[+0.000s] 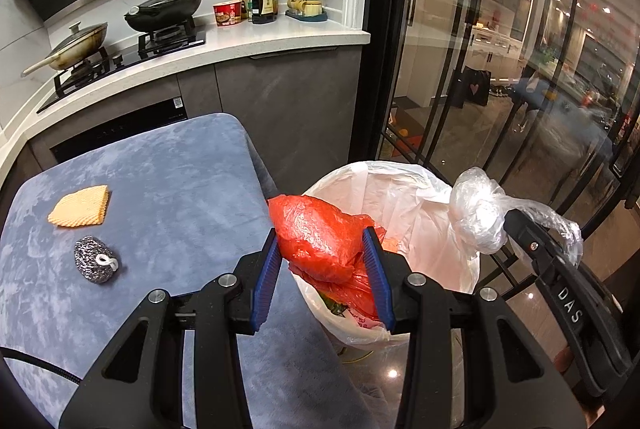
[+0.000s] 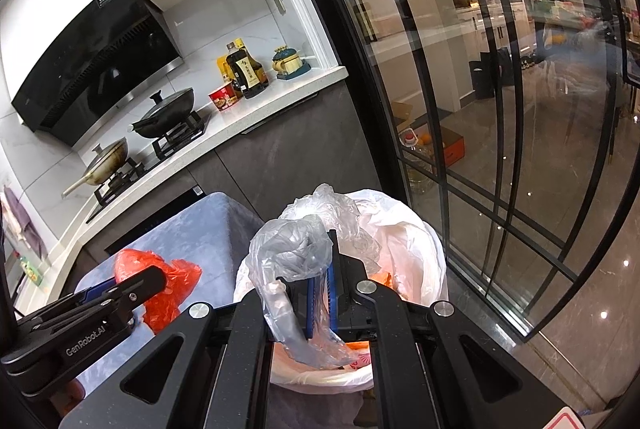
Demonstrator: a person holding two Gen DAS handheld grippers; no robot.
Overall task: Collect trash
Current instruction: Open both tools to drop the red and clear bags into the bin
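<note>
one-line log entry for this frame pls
left hand-held gripper: shut on crumpled red plastic bag | right hand-held gripper: shut on clear plastic bag | both over white-lined trash bin

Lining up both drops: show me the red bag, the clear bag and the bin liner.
red plastic bag (image 1: 320,233), left wrist view, on its crumpled middle between the fingers.
clear plastic bag (image 2: 294,249), right wrist view, on the bunched top above the fingers.
bin liner (image 1: 404,189), left wrist view, on its inner far wall.

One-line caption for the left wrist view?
Left tool holds crumpled red plastic bag over white-lined trash bin.
</note>
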